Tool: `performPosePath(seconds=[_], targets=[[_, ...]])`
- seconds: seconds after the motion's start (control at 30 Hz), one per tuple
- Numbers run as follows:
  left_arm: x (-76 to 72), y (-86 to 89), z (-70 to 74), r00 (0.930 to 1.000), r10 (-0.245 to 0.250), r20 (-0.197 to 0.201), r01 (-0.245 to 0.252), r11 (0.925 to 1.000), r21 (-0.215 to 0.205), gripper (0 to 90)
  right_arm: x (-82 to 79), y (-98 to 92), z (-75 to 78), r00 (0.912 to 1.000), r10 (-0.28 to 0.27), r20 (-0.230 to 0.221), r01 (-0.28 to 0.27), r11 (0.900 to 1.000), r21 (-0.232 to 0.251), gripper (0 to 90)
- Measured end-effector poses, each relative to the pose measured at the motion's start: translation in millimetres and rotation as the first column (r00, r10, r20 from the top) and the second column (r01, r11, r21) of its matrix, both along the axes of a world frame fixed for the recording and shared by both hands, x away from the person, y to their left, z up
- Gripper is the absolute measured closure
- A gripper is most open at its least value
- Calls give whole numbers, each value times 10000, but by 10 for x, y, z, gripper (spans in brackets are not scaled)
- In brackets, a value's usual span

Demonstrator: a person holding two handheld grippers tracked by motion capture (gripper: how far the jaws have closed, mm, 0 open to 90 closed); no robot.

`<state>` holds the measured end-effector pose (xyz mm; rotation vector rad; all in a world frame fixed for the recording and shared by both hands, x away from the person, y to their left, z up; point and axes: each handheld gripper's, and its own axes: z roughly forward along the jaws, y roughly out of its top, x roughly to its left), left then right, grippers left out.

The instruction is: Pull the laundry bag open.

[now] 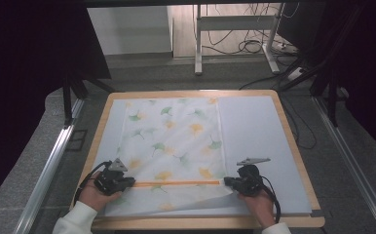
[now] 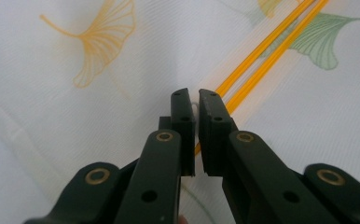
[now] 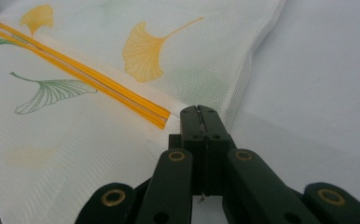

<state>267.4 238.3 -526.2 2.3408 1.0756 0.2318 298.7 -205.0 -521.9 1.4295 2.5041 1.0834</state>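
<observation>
While no writing or label can be read anywhere, we see a white cloth [image 1: 171, 146] printed with yellow and green leaves lying flat on a grey mat [image 1: 254, 126] that covers a wooden table [image 1: 293, 141]. From above, our left gripper [image 1: 127, 183] and right gripper [image 1: 229, 182] sit at the two ends of an orange stripe [image 1: 178, 183] near the cloth's near edge. Up close, the right gripper [image 3: 199, 110] is clenched on the cloth's edge [image 3: 248, 70] by the stripe's end, while the left gripper [image 2: 196, 95] shows a thin gap; we cannot tell whether it grasps cloth. Bare mat lies open to the right of the cloth
</observation>
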Motion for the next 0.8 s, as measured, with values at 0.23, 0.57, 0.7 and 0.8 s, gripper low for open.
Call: performPosePath(seconds=[0.23, 0.57, 0.7, 0.8], targets=[[-9, 81, -6, 9999, 171, 3, -171, 9998, -61, 862, 1, -1, 0, 10000, 11, 4, -11, 10000, 2, 897], [-42, 190, -12, 9990, 435, 40, -435, 9990, -35, 862, -1, -2, -1, 10000, 16, 5, -16, 10000, 2, 897], [-53, 237, -15, 9987, 506, 31, -505, 9987, -84, 862, -2, -2, -1, 10000, 17, 14, -17, 10000, 1, 897], [-65, 270, -15, 9983, 576, 20, -576, 9983, -78, 862, -2, -3, -2, 10000, 12, 14, -12, 10000, 14, 897]])
